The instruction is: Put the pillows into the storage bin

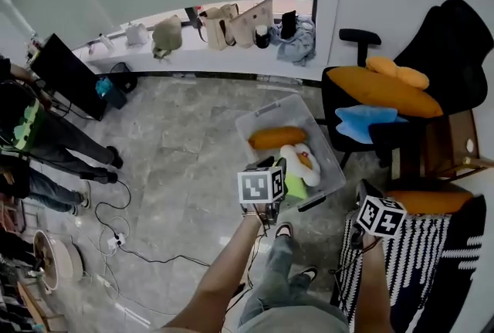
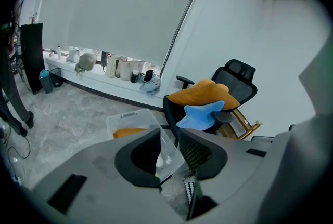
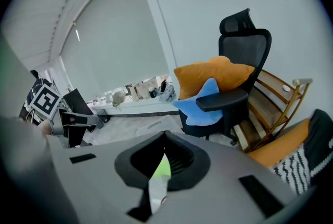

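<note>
A clear storage bin (image 1: 258, 117) stands on the stone floor and holds an orange pillow (image 1: 276, 137), a white plush pillow (image 1: 302, 164) and a green one (image 1: 294, 186). My left gripper (image 1: 266, 196) hovers over the bin's near edge; in the left gripper view (image 2: 169, 132) its jaws stand a little apart with nothing between them. My right gripper (image 1: 370, 219) is to the right of the bin, jaws shut and empty (image 3: 165, 137). On the black office chair (image 1: 448, 38) lie a large orange pillow (image 1: 382, 90), a smaller orange one (image 1: 397, 71) and a blue star pillow (image 1: 363, 121).
People stand at the left (image 1: 46, 138), with cables (image 1: 116, 235) across the floor. A window ledge (image 1: 224, 53) carries bags and clutter. A wooden rocking chair (image 1: 455, 146) with an orange cushion (image 1: 428, 200) and a black-and-white striped throw (image 1: 401, 262) fill the right side.
</note>
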`<state>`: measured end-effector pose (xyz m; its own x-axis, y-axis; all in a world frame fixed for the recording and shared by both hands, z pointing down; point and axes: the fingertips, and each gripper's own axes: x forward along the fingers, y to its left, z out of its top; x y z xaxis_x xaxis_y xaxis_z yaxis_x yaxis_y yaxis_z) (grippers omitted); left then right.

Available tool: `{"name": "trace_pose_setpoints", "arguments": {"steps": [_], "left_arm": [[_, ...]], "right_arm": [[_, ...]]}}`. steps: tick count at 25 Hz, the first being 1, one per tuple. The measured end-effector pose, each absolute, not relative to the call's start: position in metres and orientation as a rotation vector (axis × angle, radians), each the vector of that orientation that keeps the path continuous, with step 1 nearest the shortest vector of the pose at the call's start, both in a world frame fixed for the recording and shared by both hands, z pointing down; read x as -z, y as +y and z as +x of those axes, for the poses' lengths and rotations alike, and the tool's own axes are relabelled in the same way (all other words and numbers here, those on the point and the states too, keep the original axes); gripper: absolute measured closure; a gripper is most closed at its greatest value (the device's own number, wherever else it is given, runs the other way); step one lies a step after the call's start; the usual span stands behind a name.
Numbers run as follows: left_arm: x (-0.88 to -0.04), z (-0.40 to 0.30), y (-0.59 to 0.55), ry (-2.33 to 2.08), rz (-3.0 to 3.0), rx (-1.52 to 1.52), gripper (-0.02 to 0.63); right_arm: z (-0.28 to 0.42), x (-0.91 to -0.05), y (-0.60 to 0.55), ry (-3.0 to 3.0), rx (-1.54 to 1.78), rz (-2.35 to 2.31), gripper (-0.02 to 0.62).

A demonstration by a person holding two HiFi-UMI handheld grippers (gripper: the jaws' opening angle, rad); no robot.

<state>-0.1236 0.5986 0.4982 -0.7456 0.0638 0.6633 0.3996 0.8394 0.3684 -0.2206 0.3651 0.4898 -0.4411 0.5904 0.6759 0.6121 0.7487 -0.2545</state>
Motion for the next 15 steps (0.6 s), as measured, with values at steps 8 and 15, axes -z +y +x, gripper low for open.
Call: {"name": "trace_pose_setpoints", "arguments": {"steps": [8,15], "left_arm": [[-0.43,-0.066,0.563,-2.434,-0.333,0.613,0.594],[-0.356,-0.028,0.56,-2.604,-0.5,0.546,0.595]], "right_arm": [[-0.192,-0.44,0.336,-2.203,-0.007,-0.997,0.594],[-0.188,-0.372,0.306,-2.328,-0.046,-1.092,0.594]]}}
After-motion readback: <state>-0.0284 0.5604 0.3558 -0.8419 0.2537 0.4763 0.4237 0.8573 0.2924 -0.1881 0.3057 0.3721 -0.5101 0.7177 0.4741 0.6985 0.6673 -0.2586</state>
